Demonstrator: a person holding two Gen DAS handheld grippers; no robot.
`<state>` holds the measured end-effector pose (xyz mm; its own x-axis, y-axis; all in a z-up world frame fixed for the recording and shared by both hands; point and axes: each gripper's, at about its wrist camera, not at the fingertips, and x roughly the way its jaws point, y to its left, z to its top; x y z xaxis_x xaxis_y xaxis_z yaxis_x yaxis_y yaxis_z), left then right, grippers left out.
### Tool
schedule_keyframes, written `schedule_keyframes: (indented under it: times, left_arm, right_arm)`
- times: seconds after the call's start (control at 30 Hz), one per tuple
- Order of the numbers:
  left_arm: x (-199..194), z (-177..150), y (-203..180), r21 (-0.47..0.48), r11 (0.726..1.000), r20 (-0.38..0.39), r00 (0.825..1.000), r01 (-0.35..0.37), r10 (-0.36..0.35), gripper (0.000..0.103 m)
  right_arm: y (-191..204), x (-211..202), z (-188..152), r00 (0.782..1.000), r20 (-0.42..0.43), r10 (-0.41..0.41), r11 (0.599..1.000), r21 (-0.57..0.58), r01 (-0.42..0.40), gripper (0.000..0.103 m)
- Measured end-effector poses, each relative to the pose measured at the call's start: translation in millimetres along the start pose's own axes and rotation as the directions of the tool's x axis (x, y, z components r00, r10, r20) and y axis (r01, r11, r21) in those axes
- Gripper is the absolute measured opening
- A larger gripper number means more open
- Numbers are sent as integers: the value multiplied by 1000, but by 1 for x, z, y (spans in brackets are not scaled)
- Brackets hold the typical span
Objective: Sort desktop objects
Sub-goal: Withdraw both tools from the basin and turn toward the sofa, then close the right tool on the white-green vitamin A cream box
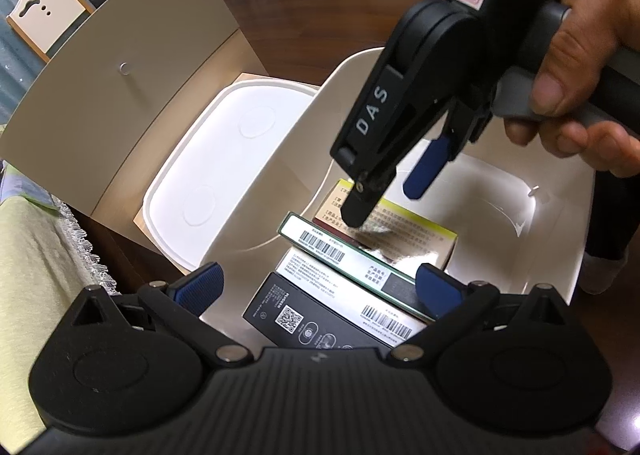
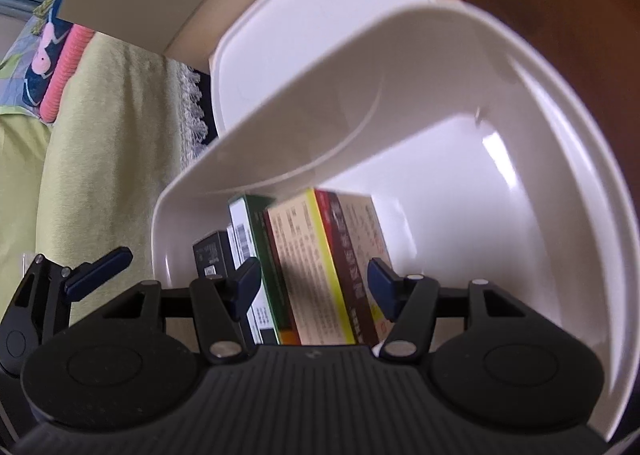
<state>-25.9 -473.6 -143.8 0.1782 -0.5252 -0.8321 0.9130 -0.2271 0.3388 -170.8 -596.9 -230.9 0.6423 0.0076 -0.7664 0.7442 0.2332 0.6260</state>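
Observation:
A white plastic bin [image 1: 560, 215] holds several flat boxes. A brown box with a yellow edge [image 1: 412, 235] lies on top, leaning on a green-edged box [image 1: 340, 251]. Below those are a white barcode box [image 1: 316, 275] and a black box [image 1: 288, 315]. My right gripper [image 1: 386, 203], held in a hand [image 1: 580, 67], hangs open just over the brown box. One black fingertip is close above the box's top face. In the right wrist view the brown box [image 2: 304, 255] shows between the right gripper [image 2: 314, 285] fingers. My left gripper [image 1: 318, 285] stands wide open over the near boxes.
The bin's white lid [image 1: 224, 159] lies flat to the left of the bin, beside a beige board [image 1: 120, 75]. A yellow-green cloth with a fringe [image 1: 32, 275] lies further left. Dark brown wood [image 1: 340, 7] lies behind. The bin's right half [image 2: 520, 235] holds nothing.

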Motion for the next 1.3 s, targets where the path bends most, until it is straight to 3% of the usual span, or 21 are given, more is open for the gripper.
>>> schedule_keyframes:
  times: [0.5,0.77,0.87,1.0,1.2,1.3]
  left_arm:
    - [-28,-12,27,-77,991,15,994,-110,111,103]
    - [-74,-26,52,-195,950,64,963,-245,262,103]
    - [-97,-38,68,-254,913,58,938,-318,343,103]
    - [-137,-65,89,-339,844,26,893,-415,449,103]
    - [-193,-137,115,-461,736,-63,846,-496,530,103]
    - [-214,-173,128,-496,697,-105,832,-518,544,103]
  right_arm:
    - [27,-23,8,994,108,24,996,-90,-14,57]
    - [82,-51,3,978,165,125,959,-274,-77,57]
    - [111,-62,-2,968,181,174,925,-367,-98,57]
    - [162,-69,-11,959,161,233,858,-497,-125,57]
    - [258,-65,-42,943,78,324,691,-700,-179,57]
    - [305,-52,-63,936,23,352,599,-774,-206,57]
